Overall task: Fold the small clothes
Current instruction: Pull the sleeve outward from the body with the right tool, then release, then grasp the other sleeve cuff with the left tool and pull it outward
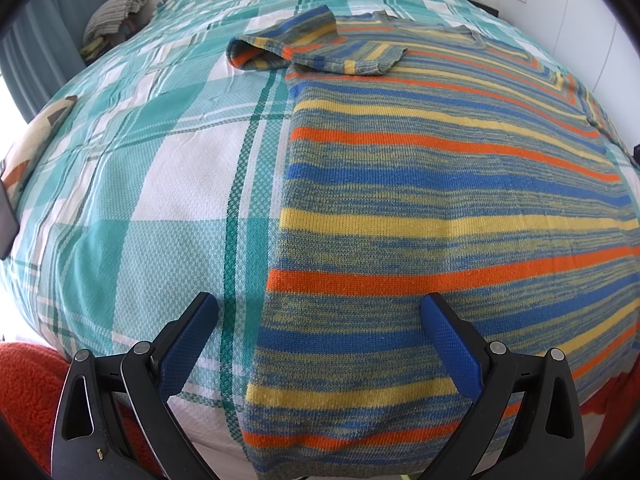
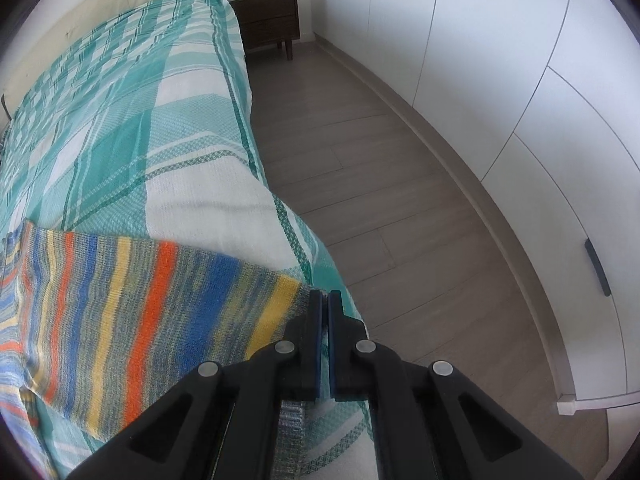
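1. A striped knit sweater [image 1: 440,208], banded in blue, yellow, orange and a mottled grey-green, lies spread on a bed whose cover [image 1: 160,184] is a teal and white plaid; in the left wrist view it fills the right half of the frame, its hem at the bottom.
2. One sleeve [image 1: 312,46] is folded across the upper chest, in the upper centre of that view.
3. The left gripper [image 1: 320,320] sits at the bottom centre, its jaws spread wide and holding nothing; the blue pads [image 1: 452,344] straddle the sweater's left edge near the hem.
4. In the right wrist view the right gripper [image 2: 324,300] is at the bottom centre, jaws clenched on the end of a striped part of the sweater, which runs off toward the lower left and looks raised a little off the bed cover.
5. To the right of the bed are a grey wood floor [image 2: 380,184] and white cabinet doors [image 2: 500,60]; a dark nightstand [image 2: 268,20] stands at the top centre.
6. A red fleecy fabric [image 1: 28,392] shows at the lower left of the left wrist view.
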Action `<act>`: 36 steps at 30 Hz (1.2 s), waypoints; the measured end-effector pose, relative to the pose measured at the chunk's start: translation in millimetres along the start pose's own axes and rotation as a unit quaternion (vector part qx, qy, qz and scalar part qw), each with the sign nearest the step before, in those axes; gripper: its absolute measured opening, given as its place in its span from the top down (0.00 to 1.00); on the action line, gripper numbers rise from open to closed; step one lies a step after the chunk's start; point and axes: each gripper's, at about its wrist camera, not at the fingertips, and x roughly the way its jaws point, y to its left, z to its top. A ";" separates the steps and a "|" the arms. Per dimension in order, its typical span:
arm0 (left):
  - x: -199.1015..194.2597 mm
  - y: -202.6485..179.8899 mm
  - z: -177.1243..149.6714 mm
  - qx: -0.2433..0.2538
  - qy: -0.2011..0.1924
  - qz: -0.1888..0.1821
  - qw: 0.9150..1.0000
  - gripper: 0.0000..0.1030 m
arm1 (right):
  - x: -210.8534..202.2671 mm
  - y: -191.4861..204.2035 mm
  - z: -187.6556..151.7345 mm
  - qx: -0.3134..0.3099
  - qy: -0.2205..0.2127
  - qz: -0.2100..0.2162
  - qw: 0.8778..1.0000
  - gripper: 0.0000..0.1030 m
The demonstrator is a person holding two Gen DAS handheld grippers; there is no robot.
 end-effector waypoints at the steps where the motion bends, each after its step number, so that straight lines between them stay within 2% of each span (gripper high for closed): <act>1: -0.8 0.3 0.8 0.000 0.003 0.000 1.000 0.01 | 1.1 -2.1 -0.3 0.012 0.007 0.007 1.000 0.98; 3: -6.3 1.9 3.0 0.001 0.019 0.002 1.000 0.02 | -3.5 -8.4 -1.0 0.035 0.005 0.018 0.999 0.94; 4: -12.2 3.3 4.2 0.001 0.027 0.002 1.000 0.04 | -8.1 -13.4 -1.7 0.046 0.003 0.013 0.999 0.78; 5: -21.6 5.3 5.1 0.001 0.031 -0.001 1.000 0.05 | -15.8 -20.5 -4.2 0.060 0.001 0.011 0.998 0.56; 6: -35.8 8.0 6.5 -0.002 0.024 -0.010 1.000 0.06 | -26.9 -28.9 -7.5 0.076 -0.007 0.017 0.997 0.44; 8: -74.9 13.8 14.6 -0.004 -0.009 -0.046 0.999 0.08 | -56.7 -40.0 -15.9 0.089 -0.031 0.021 0.995 0.44; 11: -133.7 20.5 55.8 0.011 -0.092 -0.091 0.992 0.07 | -108.1 -35.4 -36.8 0.052 -0.070 0.036 0.996 0.41; 13: -157.4 22.3 96.8 0.021 -0.150 -0.110 0.982 0.05 | -137.9 -22.3 -57.3 0.026 -0.086 0.071 0.993 0.38; 15: -155.0 17.3 136.3 0.039 -0.179 -0.136 0.974 0.04 | -160.9 -1.8 -82.0 0.007 -0.091 0.119 0.989 0.34; 17: -122.3 4.8 170.9 0.060 -0.171 -0.135 0.974 0.05 | -176.1 25.0 -107.2 -0.012 -0.091 0.159 0.983 0.34; 19: -72.8 -11.8 192.0 0.086 -0.136 -0.123 0.979 0.06 | -186.7 57.0 -136.7 -0.034 -0.091 0.193 0.976 0.34; 20: -46.3 -19.2 197.7 0.101 -0.115 -0.116 0.981 0.15 | -191.0 71.1 -150.5 -0.044 -0.089 0.206 0.973 0.34; 21: -21.5 -27.2 200.8 0.117 -0.090 -0.109 0.983 0.21 | -193.8 86.9 -165.5 -0.055 -0.087 0.220 0.970 0.34; 22: 1.6 -34.0 201.3 0.132 -0.062 -0.104 0.984 0.32 | -196.4 99.5 -179.3 -0.065 -0.085 0.231 0.967 0.34; 23: 21.7 -39.8 199.6 0.145 -0.034 -0.108 0.983 0.37 | -198.8 111.2 -195.1 -0.078 -0.083 0.240 0.964 0.34; 26: 55.2 -51.5 189.4 0.187 0.018 -0.110 0.976 0.40 | -201.0 136.6 -230.4 -0.121 -0.079 0.242 0.959 0.34; 28: 66.3 -50.7 183.3 0.196 0.046 -0.106 0.974 0.47 | -198.7 147.0 -245.1 -0.152 -0.073 0.231 0.958 0.34; 30: 67.0 -40.2 180.9 0.170 0.044 -0.107 0.979 0.62 | -196.2 149.3 -248.9 -0.162 -0.068 0.232 0.957 0.34; 31: 65.2 -36.0 181.8 0.163 0.042 -0.089 0.982 0.91 | -195.1 148.3 -248.0 -0.158 -0.069 0.234 0.957 0.34; 32: 61.3 -30.3 183.2 0.152 0.037 -0.074 0.985 0.94 | -194.0 146.8 -245.8 -0.153 -0.070 0.236 0.957 0.34; 33: 51.7 -17.9 187.0 0.122 0.026 -0.079 0.989 0.94 | -193.5 145.2 -242.8 -0.147 -0.074 0.237 0.958 0.34; 35: 28.4 23.4 197.5 0.025 -0.010 -0.097 0.995 0.94 | -193.1 140.8 -239.1 -0.135 -0.082 0.237 0.959 0.34; 36: 18.1 52.2 201.5 -0.034 -0.026 -0.104 0.994 0.94 | -195.1 139.0 -238.2 -0.130 -0.086 0.238 0.959 0.34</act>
